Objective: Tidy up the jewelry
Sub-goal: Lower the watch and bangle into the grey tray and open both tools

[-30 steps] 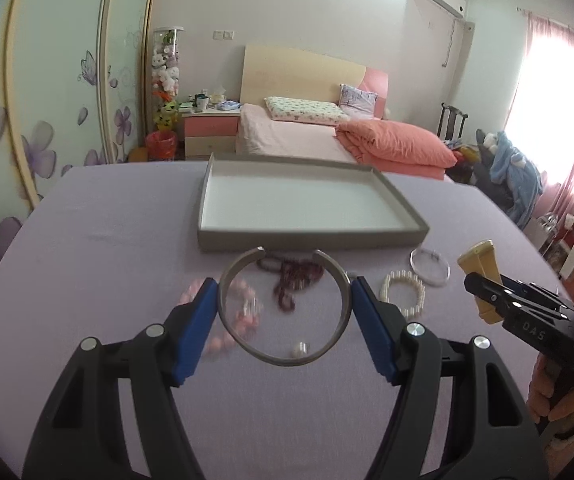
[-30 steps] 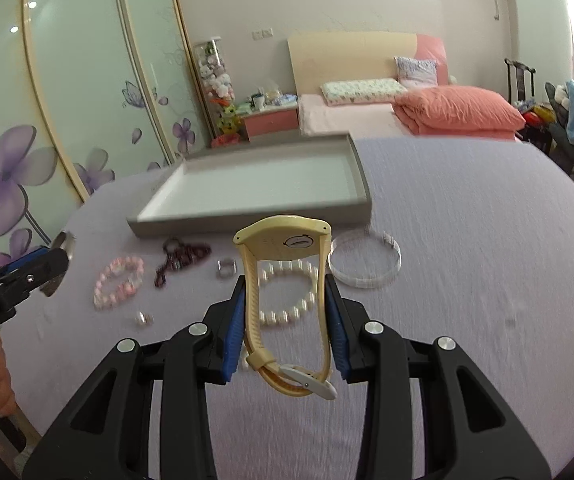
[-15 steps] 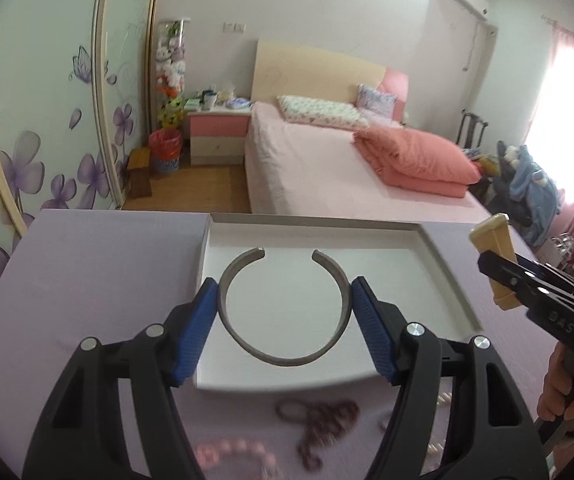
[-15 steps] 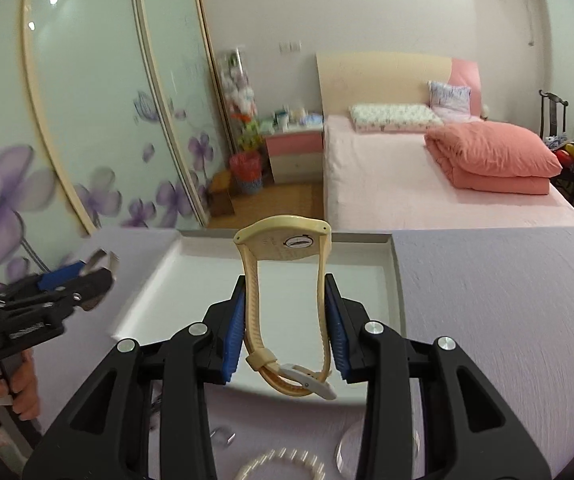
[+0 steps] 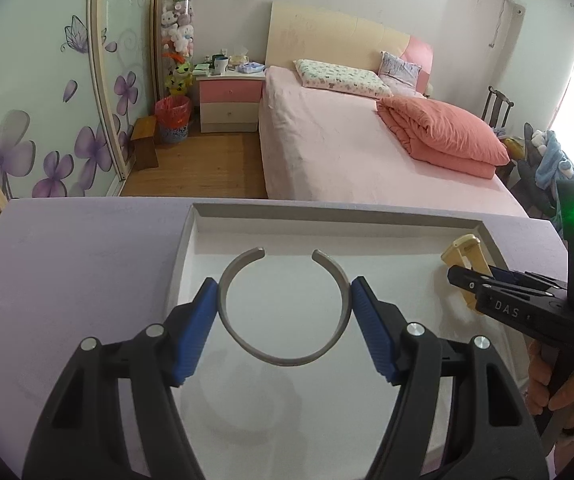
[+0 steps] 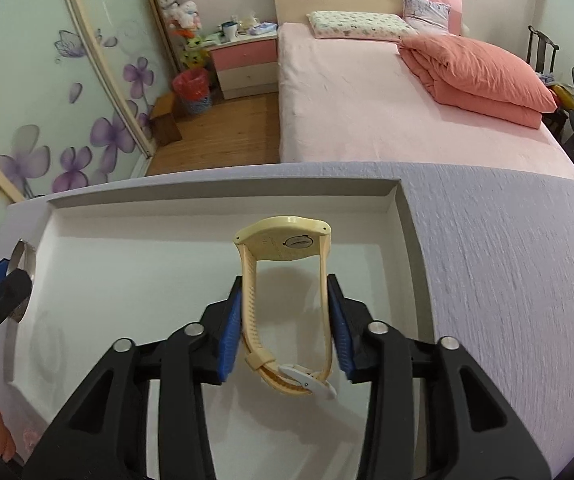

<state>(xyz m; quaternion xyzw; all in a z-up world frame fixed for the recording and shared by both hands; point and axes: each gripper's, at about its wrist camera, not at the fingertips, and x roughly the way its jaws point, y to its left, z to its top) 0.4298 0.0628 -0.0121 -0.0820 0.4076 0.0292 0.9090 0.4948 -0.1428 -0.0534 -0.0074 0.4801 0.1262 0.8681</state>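
Tools both loaded, both over the tray. My left tool [image 5: 285, 308] pinches a grey open bangle [image 5: 283, 308] between its blue pads [image 5: 193, 330], one pad on each side of the ring, gap of the bangle pointing away from me. The bangle hangs above the white floor of the tray [image 5: 367, 216], faint shadow under it, not touching as far as I can tell. My right tool [image 6: 285, 330] pinches a cream watch [image 6: 287, 280] by its strap, pads pressed on both strap sides, case at the far end, white buckle at the near end. The watch is above the tray floor too, toward its right half. In the left view my right tool [image 5: 473, 276] shows at the right edge with the watch tip sticking out; in the right view my left tool [image 6: 7, 276] shows at the left edge with the bangle's rim. The tray sits on the purple counter [image 6: 507, 280]. Beyond the counter edge: wood floor, pink bed [image 5: 367, 152] with a folded quilt, pink nightstand [image 5: 229, 100], flowered wardrobe doors [image 5: 47, 100].
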